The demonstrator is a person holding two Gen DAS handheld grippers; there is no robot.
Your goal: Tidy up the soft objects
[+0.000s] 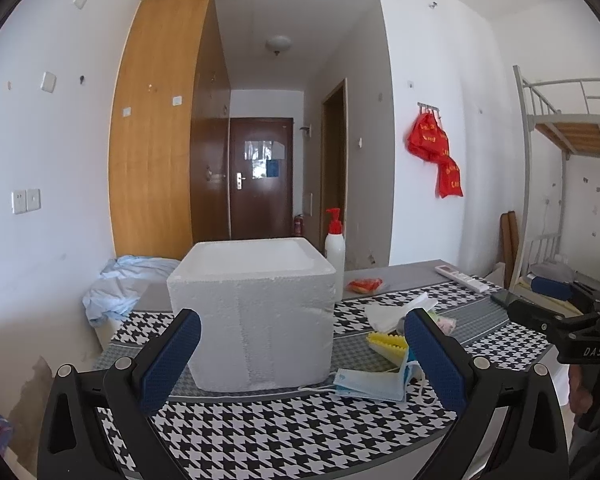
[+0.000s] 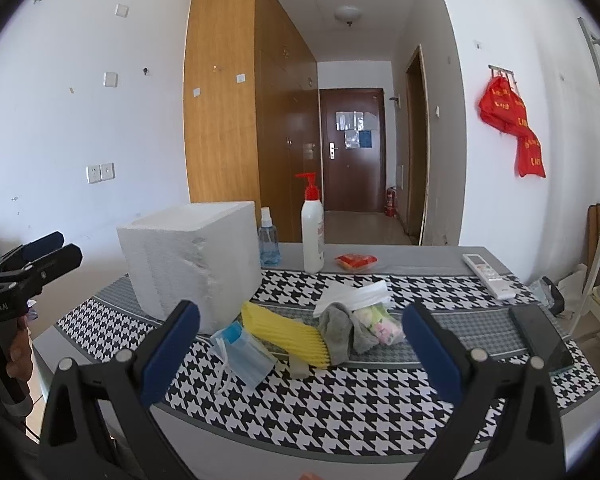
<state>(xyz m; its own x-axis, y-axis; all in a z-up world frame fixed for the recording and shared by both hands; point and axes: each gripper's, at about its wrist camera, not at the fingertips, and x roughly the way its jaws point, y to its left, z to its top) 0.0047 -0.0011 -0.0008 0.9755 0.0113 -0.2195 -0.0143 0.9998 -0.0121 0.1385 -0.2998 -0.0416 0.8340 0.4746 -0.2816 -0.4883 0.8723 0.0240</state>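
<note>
A white foam box (image 1: 256, 316) (image 2: 192, 264) stands open-topped on the houndstooth cloth (image 1: 284, 436) (image 2: 340, 404). To its right lie a blue face mask (image 1: 370, 386) (image 2: 242, 354), a yellow ribbed sponge brush (image 1: 384, 344) (image 2: 288, 332), a grey sock (image 2: 340, 330), a floral pouch (image 2: 380, 324) and white tissue (image 1: 392, 312) (image 2: 352, 294). My left gripper (image 1: 302, 360) is open in front of the box, holding nothing. My right gripper (image 2: 300, 354) is open just short of the pile, also holding nothing.
At the back stand a white pump bottle with a red top (image 1: 335, 252) (image 2: 313, 236) and a blue spray bottle (image 2: 269, 244). A red packet (image 2: 356, 261), a white remote (image 2: 488, 276) and a black phone (image 2: 540, 338) lie right. Blue cloth (image 1: 116, 284) lies left.
</note>
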